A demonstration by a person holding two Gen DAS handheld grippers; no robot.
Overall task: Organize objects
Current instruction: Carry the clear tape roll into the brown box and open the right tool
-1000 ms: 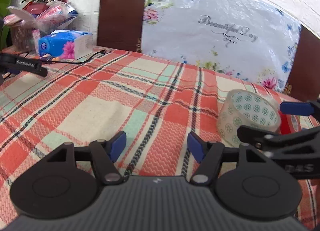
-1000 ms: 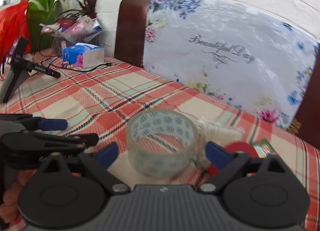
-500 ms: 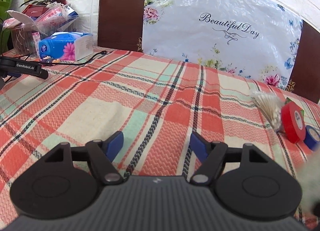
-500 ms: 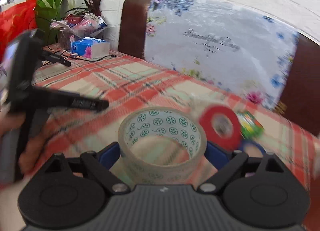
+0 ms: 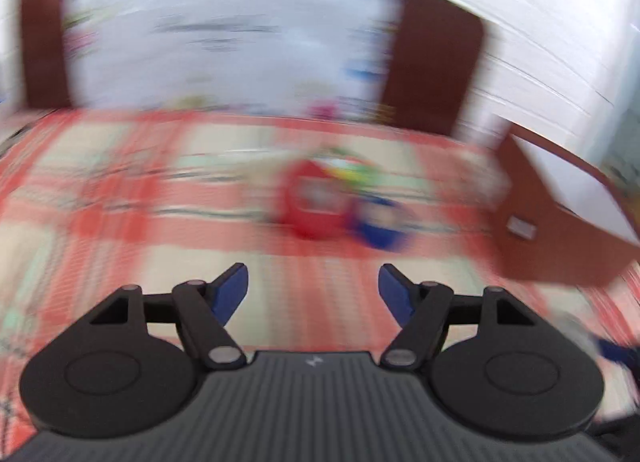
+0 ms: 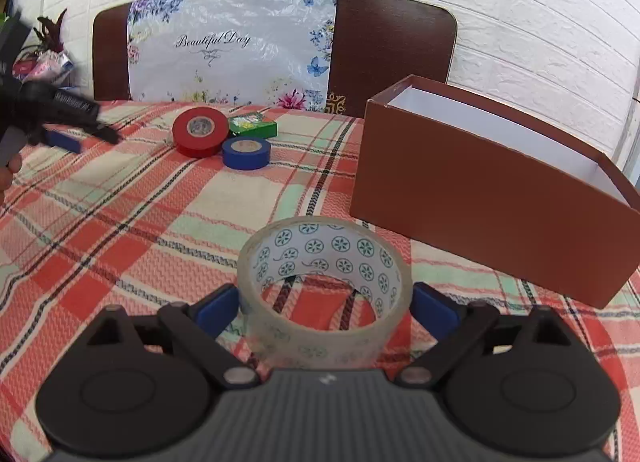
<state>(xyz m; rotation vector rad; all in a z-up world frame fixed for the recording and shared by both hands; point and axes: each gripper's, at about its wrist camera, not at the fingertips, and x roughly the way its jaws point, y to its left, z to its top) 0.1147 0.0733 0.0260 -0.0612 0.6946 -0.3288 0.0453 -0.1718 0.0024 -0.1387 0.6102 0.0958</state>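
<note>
My right gripper point(image 6: 324, 304) is shut on a clear tape roll point(image 6: 325, 294) with a blue flower print, held above the checked tablecloth. An open brown box point(image 6: 480, 182) with a white inside stands just ahead to the right. A red tape roll point(image 6: 199, 132), a blue tape roll point(image 6: 245, 152) and a small green box point(image 6: 253, 124) lie together further back. My left gripper point(image 5: 313, 290) is open and empty; its view is blurred, with the red roll point(image 5: 314, 202), blue roll point(image 5: 380, 222) and brown box point(image 5: 560, 230) ahead of it. The left gripper also shows at the right wrist view's left edge point(image 6: 60, 118).
A dark wooden chair point(image 6: 392, 46) with a flowered plastic cover point(image 6: 228, 50) stands behind the table against a white brick wall. Bags and a plant point(image 6: 44, 54) sit at the far left.
My right gripper has carried the clear tape roll to the right, close to the brown box. My left gripper has swung fast to the right and now faces the red and blue rolls.
</note>
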